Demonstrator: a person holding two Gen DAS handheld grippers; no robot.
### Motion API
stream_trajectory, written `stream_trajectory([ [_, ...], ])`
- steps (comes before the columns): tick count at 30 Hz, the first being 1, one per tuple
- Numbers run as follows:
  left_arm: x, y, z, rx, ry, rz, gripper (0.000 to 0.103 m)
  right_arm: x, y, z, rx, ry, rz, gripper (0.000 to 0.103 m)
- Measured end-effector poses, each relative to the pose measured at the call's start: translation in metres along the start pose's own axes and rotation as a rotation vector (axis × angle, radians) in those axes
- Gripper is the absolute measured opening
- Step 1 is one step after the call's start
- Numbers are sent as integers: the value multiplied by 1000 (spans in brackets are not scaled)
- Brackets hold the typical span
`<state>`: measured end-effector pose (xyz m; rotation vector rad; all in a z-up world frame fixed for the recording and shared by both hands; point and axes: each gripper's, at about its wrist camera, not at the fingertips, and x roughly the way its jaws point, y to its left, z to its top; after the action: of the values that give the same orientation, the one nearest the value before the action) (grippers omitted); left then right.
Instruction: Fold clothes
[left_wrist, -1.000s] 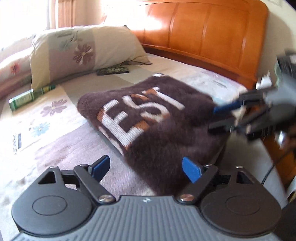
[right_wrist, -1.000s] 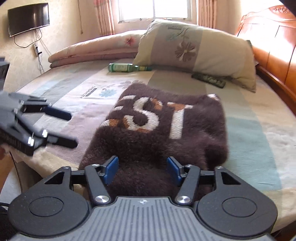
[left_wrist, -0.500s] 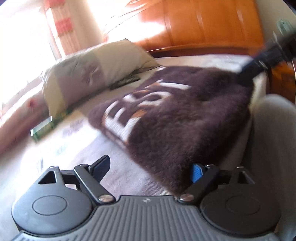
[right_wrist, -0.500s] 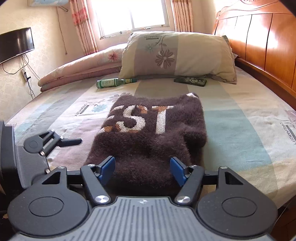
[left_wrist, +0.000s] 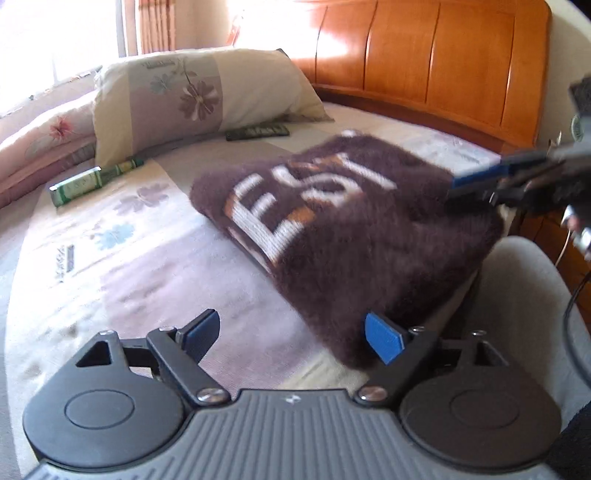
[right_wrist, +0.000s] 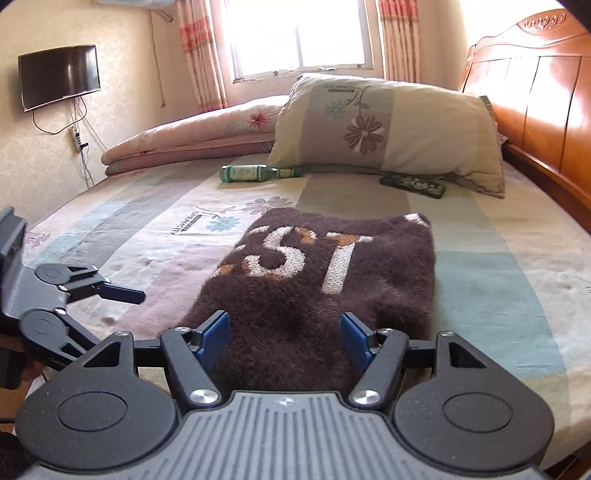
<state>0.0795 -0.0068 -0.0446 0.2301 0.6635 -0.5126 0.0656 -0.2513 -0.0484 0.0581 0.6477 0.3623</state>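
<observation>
A fuzzy dark-brown sweater (right_wrist: 325, 284) with white and orange lettering lies folded into a thick rectangle on the bed (right_wrist: 498, 280), its near end at the bed's front edge in the lower middle of the right wrist view and its long axis running away up the frame toward the floral pillow (right_wrist: 391, 129). The right tool (right_wrist: 284, 336) sits squarely at that near end: its blue pads flank the pile, spread apart, with the fabric between them but no visible pinch, so it reads as released rather than clenched. The left tool (left_wrist: 291, 338) is also spread and grasping nothing; in its own view the sweater lies to the right and above, and only the near corner comes up beside the right-hand pad, while the left-hand pad stands over bare sheet. The right tool is therefore the nearer and better lined up with the garment's length; the left one approaches from the side, across the short axis. A green bottle (right_wrist: 255, 173) and a dark remote (right_wrist: 412, 184) lie beyond the sweater near the pillow, well apart from it. The folding looks largely done, judging by the compact shape.
</observation>
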Motion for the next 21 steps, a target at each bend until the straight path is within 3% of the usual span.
stream_trajectory([
  [2,-6,10,10,-22,-22,8,87,11,-12,-5,32,49,-20,69],
  [4,-7,18,22,-36,-39,3,88,13,-26,-14,79,71,-34,57],
  [5,-5,21,28,-40,-47,-4,88,9,-31,-17,104,69,-25,56],
  [9,12,15,54,-16,-81,-64,88,-21,-36,-22,131,8,-74,61],
  [14,52,-16,81,52,-87,-150,88,-15,-54,-26,233,11,-26,61],
  [15,60,-21,84,59,-80,-158,88,-10,-56,-27,252,18,-2,58],
  [17,74,-27,88,53,-65,-174,88,0,-60,-29,299,22,48,22],
  [18,80,-28,89,46,-56,-177,88,3,-63,-28,321,34,45,14],
  [21,99,-27,87,19,-7,-166,88,-6,-75,-30,335,25,31,14],
])
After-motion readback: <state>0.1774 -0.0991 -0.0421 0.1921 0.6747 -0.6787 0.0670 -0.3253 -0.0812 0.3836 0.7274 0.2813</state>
